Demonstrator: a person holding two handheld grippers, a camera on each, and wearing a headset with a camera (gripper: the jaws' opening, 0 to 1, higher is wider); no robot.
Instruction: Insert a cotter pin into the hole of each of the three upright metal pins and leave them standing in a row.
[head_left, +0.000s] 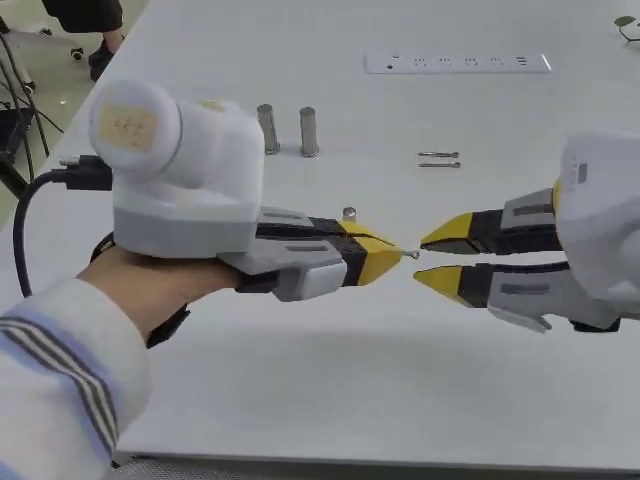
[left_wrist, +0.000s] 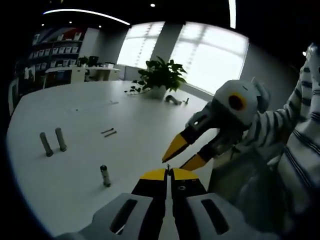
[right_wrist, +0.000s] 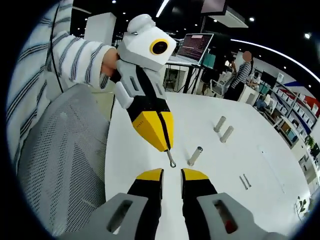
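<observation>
The left hand-held gripper (head_left: 392, 256) is clamped on a cotter pin (right_wrist: 171, 159) above the worktop (head_left: 300, 380). It faces the right hand-held gripper (head_left: 420, 258), whose jaws stand apart. 3 metal pins (head_left: 309, 132) stand behind them, with 2 spare cotter pins (head_left: 438, 159) lying nearby.

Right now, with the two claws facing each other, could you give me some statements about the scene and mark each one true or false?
1. The left claw is shut on a cotter pin. True.
2. The right claw is shut too. False: its jaws stand open and hold nothing.
3. Three metal pins stand upright on the table. True.
4. Four spare pins lie flat on the table. False: two loose cotter pins lie there, side by side.
</observation>
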